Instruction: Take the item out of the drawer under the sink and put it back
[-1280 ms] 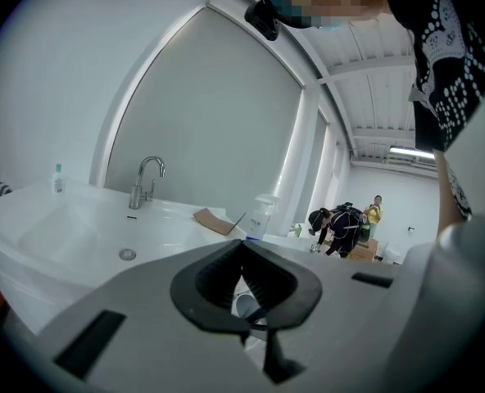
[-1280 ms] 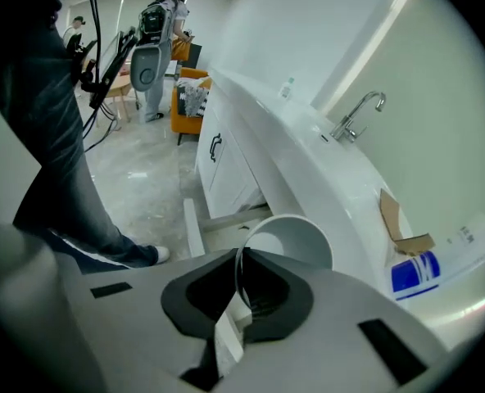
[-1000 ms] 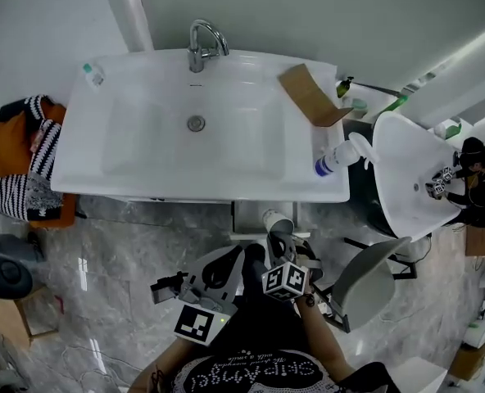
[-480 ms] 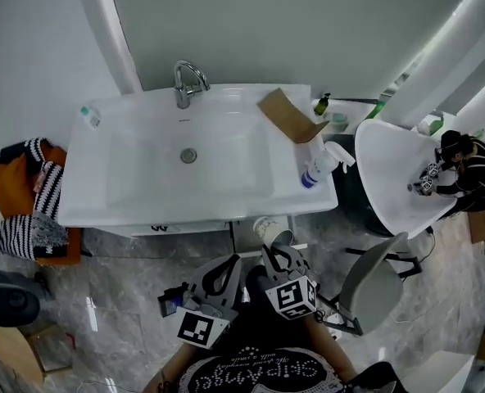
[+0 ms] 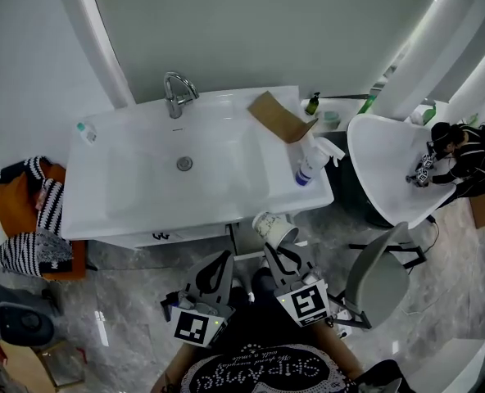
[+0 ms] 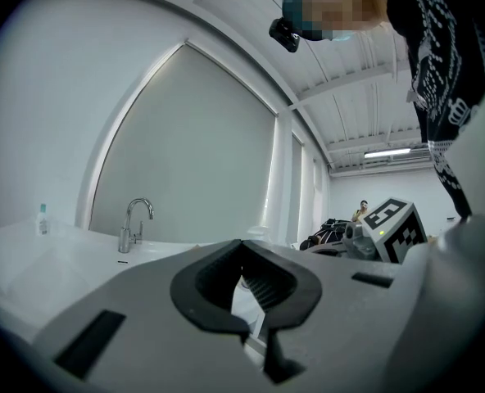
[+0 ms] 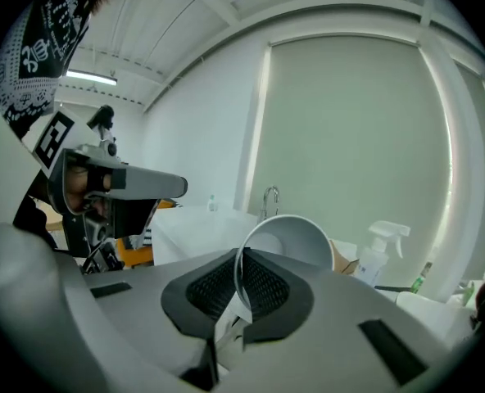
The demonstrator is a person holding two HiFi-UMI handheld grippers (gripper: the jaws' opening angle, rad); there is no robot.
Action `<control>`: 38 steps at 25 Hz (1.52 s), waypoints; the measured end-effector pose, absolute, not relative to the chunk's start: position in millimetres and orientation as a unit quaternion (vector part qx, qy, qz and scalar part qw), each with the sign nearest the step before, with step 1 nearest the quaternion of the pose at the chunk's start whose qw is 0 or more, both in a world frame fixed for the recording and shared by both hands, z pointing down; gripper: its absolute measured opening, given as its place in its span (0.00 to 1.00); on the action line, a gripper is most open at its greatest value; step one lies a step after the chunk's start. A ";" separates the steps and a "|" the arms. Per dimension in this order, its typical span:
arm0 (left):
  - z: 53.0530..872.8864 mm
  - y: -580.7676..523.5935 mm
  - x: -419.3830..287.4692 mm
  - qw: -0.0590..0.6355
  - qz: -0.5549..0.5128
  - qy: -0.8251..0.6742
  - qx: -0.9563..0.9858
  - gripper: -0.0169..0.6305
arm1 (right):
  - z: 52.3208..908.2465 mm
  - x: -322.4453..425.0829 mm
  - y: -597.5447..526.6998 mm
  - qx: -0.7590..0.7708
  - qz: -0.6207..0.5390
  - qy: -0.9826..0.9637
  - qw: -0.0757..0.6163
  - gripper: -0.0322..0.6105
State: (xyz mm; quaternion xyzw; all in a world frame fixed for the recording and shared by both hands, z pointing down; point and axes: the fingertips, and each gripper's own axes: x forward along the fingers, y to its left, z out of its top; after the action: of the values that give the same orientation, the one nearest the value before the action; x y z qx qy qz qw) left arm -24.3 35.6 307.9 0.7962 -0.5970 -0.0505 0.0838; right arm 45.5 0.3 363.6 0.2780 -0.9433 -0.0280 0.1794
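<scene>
The right gripper [image 5: 278,250], pinching the cup [image 5: 274,226] by its rim, has risen to the front edge of the sink [image 5: 111,219], so the item is out; the left gripper [image 5: 223,259] has its jaws pressed together, empty.

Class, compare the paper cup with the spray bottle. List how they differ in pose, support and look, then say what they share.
Pose: the cup is tilted well over, while the bottle stands upright.
Support: the cup is in the air, its rim pinched by the right gripper. The bottle rests on the sink counter.
Look: the cup is open and plain, whereas the bottle has a trigger head and blue near its base.
Both are mostly white.
</scene>
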 end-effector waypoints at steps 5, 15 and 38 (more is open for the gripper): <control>300.1 37.7 -17.7 0.081 -0.056 -0.587 0.804 0.03 | 349.8 52.9 12.4 0.288 -0.030 -0.945 0.155 0.09; 307.2 48.3 0.4 0.091 -0.046 -0.575 0.812 0.03 | 345.8 70.2 29.4 0.294 -0.015 -0.946 0.136 0.09; 310.3 40.3 69.3 0.095 -0.031 -0.599 0.794 0.03 | 343.4 125.9 20.9 0.255 -0.028 -0.959 0.121 0.09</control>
State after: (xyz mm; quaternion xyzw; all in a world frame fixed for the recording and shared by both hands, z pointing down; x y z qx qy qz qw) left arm 69.3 40.3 310.3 0.7942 -0.5994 -0.0309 0.0953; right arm 125.9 20.9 343.4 0.2549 -0.9589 -0.0283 0.1212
